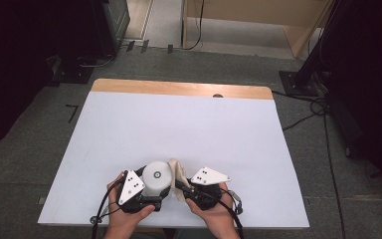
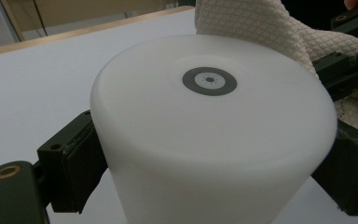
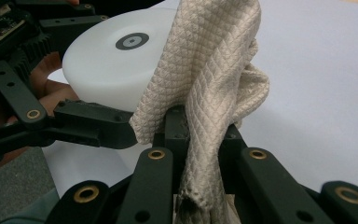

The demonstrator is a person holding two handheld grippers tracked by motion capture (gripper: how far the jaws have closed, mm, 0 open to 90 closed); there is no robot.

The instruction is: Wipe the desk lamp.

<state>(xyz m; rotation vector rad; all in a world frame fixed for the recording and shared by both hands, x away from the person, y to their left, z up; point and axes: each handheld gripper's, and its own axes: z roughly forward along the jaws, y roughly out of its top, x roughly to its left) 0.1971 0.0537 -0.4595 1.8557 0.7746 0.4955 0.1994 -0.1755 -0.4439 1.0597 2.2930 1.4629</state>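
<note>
A white cylinder with a grey ring mark on its top stands near the table's front edge. My left gripper is shut on it. In the left gripper view the black pads press on both sides of the cylinder. A beige quilted cloth hangs against the cylinder's right side, and my right gripper is shut on it. In the right gripper view the cloth rises from between the closed jaws of that gripper and drapes over the cylinder's edge.
The table has a white cover, and a wooden strip with a small hole runs along its far edge. Dark stands and cables lie on the grey floor around it.
</note>
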